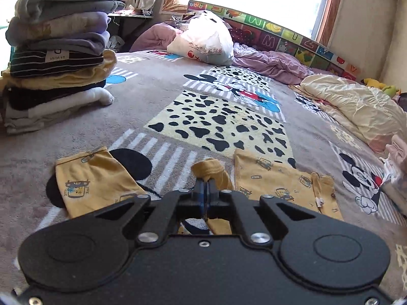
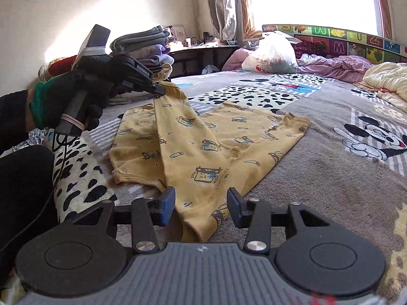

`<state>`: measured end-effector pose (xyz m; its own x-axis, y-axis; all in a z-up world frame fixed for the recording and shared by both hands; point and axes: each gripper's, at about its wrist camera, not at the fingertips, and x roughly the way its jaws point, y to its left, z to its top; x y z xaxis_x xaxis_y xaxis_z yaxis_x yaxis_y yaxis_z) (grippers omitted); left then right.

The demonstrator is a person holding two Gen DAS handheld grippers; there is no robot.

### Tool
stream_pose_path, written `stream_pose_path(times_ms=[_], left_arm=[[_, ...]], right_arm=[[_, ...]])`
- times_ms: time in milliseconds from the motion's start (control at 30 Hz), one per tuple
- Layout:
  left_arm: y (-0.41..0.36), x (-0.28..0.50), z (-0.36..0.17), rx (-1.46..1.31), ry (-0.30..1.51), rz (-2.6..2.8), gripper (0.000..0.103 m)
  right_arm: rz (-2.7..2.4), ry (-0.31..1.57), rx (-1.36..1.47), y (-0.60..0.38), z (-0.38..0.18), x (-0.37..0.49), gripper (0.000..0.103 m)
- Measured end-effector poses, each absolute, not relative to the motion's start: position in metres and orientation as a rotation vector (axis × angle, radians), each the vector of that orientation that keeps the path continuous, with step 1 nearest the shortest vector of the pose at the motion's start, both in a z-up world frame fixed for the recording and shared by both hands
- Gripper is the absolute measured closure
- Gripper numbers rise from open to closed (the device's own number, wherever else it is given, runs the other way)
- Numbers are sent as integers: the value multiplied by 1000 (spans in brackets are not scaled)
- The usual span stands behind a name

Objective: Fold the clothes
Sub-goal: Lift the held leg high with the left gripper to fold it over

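Left gripper (image 2: 160, 90) clenched on yellow shirt (image 2: 203, 139) cuff, right gripper (image 2: 201, 204) released, perhaps straddling hem

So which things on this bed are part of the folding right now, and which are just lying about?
In the job:
- yellow shirt, one end lifted
- left gripper, shut on the shirt
- right gripper, open, shirt hem between its fingers
- pile of folded clothes

Lying about:
- white plastic bag
- purple quilt
- cream quilt
- cartoon blanket underneath
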<state>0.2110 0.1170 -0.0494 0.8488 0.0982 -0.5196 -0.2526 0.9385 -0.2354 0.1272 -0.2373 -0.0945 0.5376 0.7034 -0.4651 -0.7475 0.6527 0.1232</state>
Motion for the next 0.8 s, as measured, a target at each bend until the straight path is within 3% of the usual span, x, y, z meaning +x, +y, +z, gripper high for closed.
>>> stream_pose_path(times_ms=[267, 400, 700, 800], left_arm=[[117, 218, -61, -303, 555, 174, 103], [112, 227, -51, -285, 540, 140, 103], [97, 228, -12, -265, 444, 32, 103], [92, 232, -11, -223, 450, 29, 103]], right_arm=[[886, 479, -123, -219, -97, 127, 50], [980, 603, -184, -205, -111, 123, 49], [909, 448, -115, -216, -93, 111, 49], [903, 564, -132, -210, -104, 124, 45]])
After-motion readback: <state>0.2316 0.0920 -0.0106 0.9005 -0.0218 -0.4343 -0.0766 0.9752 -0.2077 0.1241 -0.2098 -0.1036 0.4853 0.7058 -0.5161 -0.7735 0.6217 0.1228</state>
